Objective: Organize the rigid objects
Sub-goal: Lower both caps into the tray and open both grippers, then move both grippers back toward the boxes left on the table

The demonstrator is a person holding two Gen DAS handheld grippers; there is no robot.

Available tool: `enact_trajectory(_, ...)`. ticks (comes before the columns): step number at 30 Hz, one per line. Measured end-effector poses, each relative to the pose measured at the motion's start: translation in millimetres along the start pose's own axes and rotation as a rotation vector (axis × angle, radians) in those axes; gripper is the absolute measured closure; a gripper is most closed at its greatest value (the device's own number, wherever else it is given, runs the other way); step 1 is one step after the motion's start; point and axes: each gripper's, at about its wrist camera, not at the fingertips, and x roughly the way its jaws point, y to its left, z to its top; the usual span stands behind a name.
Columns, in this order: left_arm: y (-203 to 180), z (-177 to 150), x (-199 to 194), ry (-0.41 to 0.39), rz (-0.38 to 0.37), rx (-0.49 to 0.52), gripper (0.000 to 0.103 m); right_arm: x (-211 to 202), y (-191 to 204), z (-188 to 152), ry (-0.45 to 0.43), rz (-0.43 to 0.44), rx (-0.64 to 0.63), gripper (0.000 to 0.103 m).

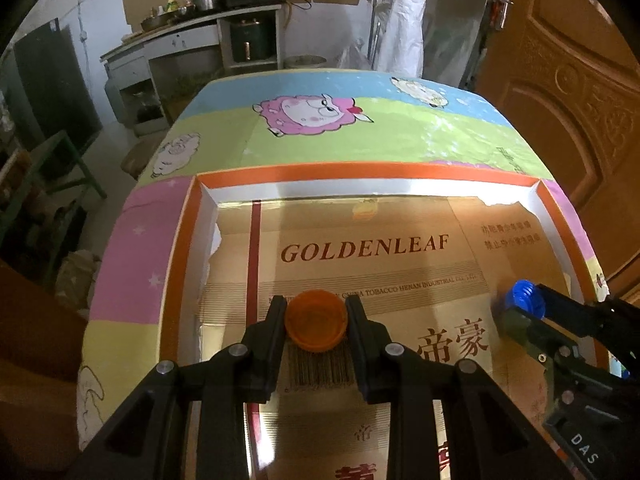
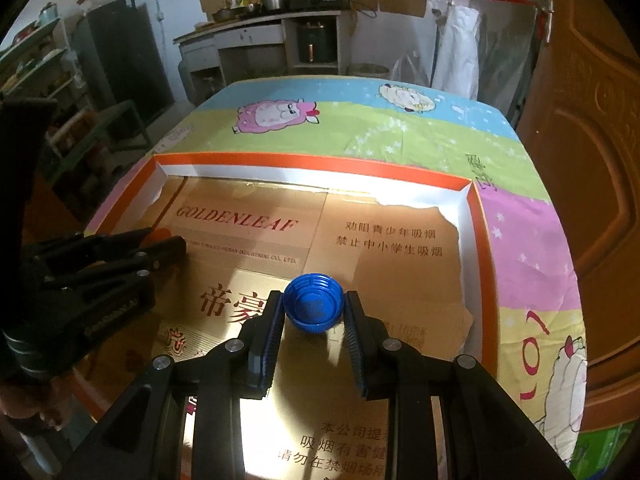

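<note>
Orange and blue are the two bottle caps here. The orange cap [image 1: 315, 319] sits between the two black fingers of the left hand-held gripper [image 1: 316, 314]. The fingers press on its sides, so the cap is squeezed tight. Its hollow side faces the camera.

The blue cap [image 2: 313, 303] sits between the fingers of the right hand-held gripper [image 2: 314, 308]. It is squeezed tight too, near the fingertips, and its hollow side also faces the camera. It has little ridges around its edge.

Both caps are over a big flat tray [image 1: 360, 172] with an orange rim and low white walls. The floor of the tray is shiny gold cardboard [image 1: 360, 248] with the word GOLDENLEAF in red letters. I cannot tell if the caps touch the cardboard.

The tray lies on a worktop [image 2: 400, 136] covered with a bright cloth of cartoon sheep, in blue, green, pink and yellow.

In the left view, the right hand-held gripper with the blue cap shows at the right side. In the right view, the left hand-held gripper shows at the left side. The two are well apart.

A brown wooden door [image 1: 580, 100] stands to the right.
</note>
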Motion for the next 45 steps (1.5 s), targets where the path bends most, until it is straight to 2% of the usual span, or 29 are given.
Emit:
enact_trajectory(5,2.5,0.4,1.0,0.002,-0.022,0.004,0.068,5.7,0.3,-3.1,0.013,-0.005,-0.003,0.071)
enact_trajectory(7,3.9,0.9,1.0,0.008,-0.034,-0.005,0.057,5.1,1.9,-3.9,0.010,-0.016,-0.011,0.064)
enact_trajectory(10,4.1,0.2,-0.8,0.011,-0.041,-0.001,0.051,1.6,3.1,-4.4,0.000,-0.022,-0.012,0.055)
enact_trajectory(16,5.4,-6.8,-18.7,-0.024,-0.032,0.001,0.051,-14.2,1.0,-7.5,-0.037,-0.043,0.002,0.052)
enact_trajectory(25,9.1,-26.6,-74.3,-0.111,-0.030,0.002,0.051,-45.2,6.1,-24.6,-0.063,-0.054,0.023,0.052)
enact_trajectory(32,9.5,-51.9,-118.5,-0.168,-0.016,0.017,0.051,-81.4,17.0,-45.3,-0.079,-0.070,0.025,0.052)
enact_trajectory(39,10.2,-84.7,-152.3,-0.192,-0.017,0.025,0.051,-117.0,23.3,-75.0,-0.100,-0.081,0.036,0.052)
enact_trajectory(45,3.4,-115.3,-166.1,-0.190,-0.036,0.037,0.051,-140.3,26.5,-100.3,-0.114,-0.090,0.040,0.052)
